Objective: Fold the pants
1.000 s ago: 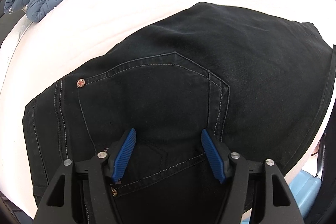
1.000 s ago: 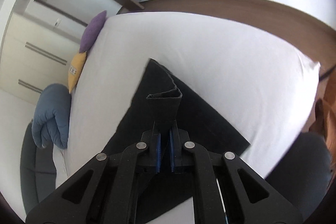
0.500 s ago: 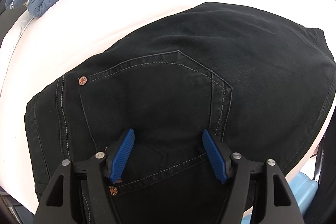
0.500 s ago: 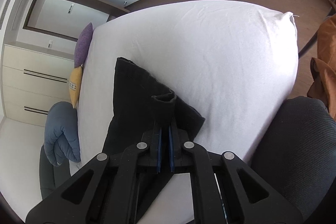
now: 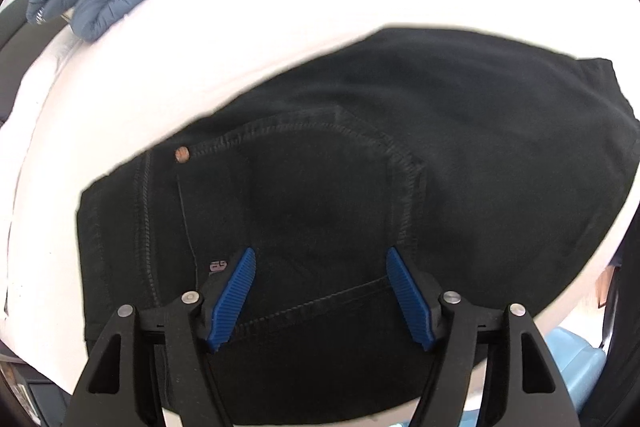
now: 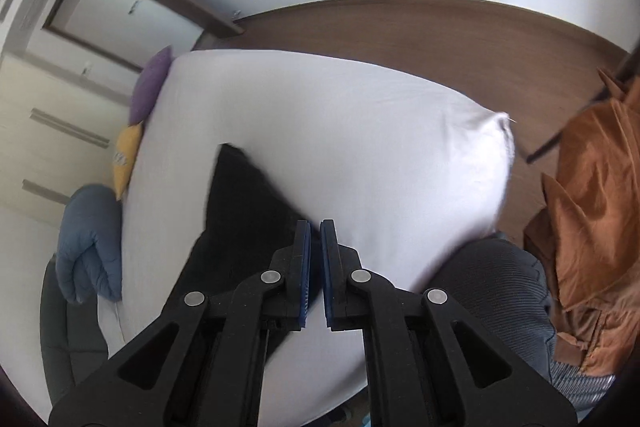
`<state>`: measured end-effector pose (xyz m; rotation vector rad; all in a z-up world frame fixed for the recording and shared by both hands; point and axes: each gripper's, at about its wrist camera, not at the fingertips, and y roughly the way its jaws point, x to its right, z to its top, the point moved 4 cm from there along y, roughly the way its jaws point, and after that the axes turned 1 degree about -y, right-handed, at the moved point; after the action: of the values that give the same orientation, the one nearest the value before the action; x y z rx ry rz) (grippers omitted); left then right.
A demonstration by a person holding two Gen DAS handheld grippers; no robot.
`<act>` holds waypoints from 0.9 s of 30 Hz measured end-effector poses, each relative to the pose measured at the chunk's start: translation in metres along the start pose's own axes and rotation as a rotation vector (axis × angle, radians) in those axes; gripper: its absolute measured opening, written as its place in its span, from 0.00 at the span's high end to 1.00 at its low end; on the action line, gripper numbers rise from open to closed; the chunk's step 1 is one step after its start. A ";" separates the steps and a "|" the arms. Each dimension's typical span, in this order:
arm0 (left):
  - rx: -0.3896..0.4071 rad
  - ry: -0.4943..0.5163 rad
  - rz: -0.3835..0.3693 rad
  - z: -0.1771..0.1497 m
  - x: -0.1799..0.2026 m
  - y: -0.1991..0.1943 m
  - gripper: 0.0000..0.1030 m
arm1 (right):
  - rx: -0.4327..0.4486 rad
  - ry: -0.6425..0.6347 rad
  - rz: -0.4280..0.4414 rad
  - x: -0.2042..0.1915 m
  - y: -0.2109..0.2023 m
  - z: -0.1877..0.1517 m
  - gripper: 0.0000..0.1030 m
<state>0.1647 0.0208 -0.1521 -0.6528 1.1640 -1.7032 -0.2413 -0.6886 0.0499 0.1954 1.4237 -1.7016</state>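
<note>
You see black denim pants (image 5: 400, 187) lying folded and flat on the white bed (image 5: 280, 27), back pocket facing up.
</note>
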 end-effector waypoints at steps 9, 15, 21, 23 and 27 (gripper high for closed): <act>0.160 -0.133 -0.198 0.051 0.047 -0.026 0.23 | -0.362 -0.085 0.102 -0.059 0.131 -0.059 0.95; 0.066 -0.081 -0.266 0.040 0.098 0.003 0.23 | -0.361 -0.097 0.009 -0.006 0.108 -0.074 1.00; 0.047 -0.023 -0.224 0.027 0.101 0.020 0.23 | -0.334 -0.157 -0.086 0.003 0.084 -0.064 1.00; 0.041 -0.042 -0.232 0.027 0.097 0.019 0.23 | -0.329 -0.220 -0.168 -0.007 0.076 -0.063 1.00; 0.032 -0.039 -0.210 0.027 0.096 0.021 0.22 | -0.344 -0.292 -0.040 -0.053 0.068 -0.067 0.95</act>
<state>0.1551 -0.0797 -0.1679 -0.8084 1.0682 -1.8718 -0.1893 -0.6009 0.0120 -0.2620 1.4752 -1.4195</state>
